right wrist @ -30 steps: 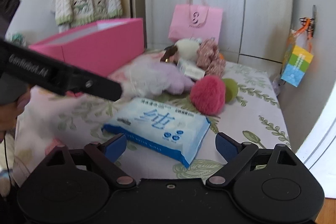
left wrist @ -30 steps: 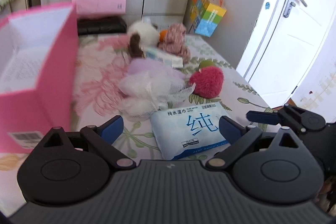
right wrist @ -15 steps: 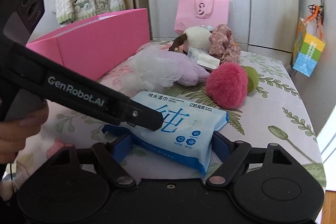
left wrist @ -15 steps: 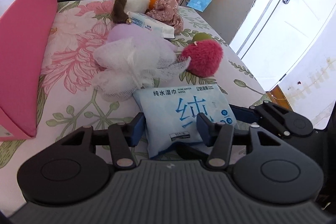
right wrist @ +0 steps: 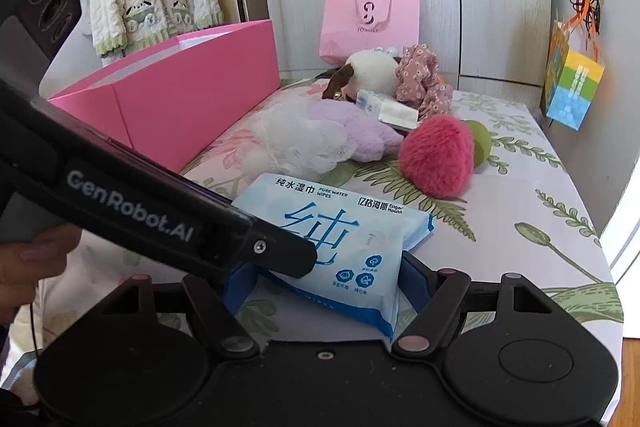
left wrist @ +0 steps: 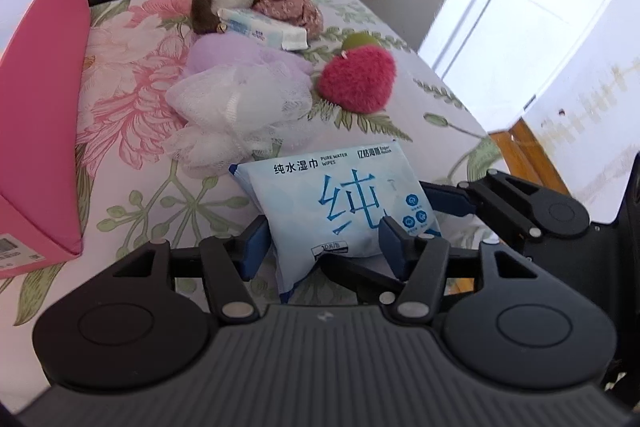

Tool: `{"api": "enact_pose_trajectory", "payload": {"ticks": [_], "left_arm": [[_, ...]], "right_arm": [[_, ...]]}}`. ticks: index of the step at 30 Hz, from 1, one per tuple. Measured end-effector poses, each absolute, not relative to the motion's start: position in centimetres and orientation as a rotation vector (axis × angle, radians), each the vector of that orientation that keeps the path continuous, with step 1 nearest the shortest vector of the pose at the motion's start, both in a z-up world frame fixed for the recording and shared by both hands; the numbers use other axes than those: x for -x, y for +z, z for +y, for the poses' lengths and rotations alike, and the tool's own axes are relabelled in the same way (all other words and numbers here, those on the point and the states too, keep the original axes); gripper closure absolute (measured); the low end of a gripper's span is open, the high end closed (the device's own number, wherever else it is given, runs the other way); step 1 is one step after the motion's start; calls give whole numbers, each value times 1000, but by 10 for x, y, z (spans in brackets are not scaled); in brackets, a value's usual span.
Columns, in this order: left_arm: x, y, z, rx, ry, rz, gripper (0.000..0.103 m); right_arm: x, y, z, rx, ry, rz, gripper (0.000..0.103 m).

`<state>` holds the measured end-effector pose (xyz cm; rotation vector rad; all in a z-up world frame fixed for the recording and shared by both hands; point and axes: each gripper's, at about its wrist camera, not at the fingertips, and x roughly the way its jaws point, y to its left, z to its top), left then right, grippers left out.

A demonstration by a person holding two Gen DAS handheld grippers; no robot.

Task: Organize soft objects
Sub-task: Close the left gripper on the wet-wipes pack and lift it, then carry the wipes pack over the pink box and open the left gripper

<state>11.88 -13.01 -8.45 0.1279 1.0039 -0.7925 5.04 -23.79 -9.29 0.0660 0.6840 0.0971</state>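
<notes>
Left wrist view: one wipes pack [left wrist: 340, 207] on floral bed [left wrist: 120, 107] before you, one pink box [left wrist: 36, 99] at left, one red plush [left wrist: 358, 79]. Your left gripper [left wrist: 324, 239] half-spread, having eased slightly wider, pads pinching pack's near end.

Right wrist view: same pack; your right gripper [right wrist: 324, 279] has been narrowing, pads against pack's sides.
</notes>
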Motion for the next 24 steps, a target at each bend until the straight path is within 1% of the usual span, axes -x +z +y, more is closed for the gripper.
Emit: {"api": "enact_pose_trajectory", "payload": {"ticks": [9,15,20,24], "left_arm": [[-107,-68,-112,-177,-809,1063,46],[-105,-57,-88,-129,-784,1126,46],[-97,-41,-61,-112,-775,1134,46],[-89,-25,-36,-88,-743,1125,46]], "right_arm": [[-47,-74,-217,-41,123,779,24],[-47,-56,-194,12,165,833,24],[-47,-38,-176,40,221,865,24],[-44,-23,-155,89,273,855,24]]}}
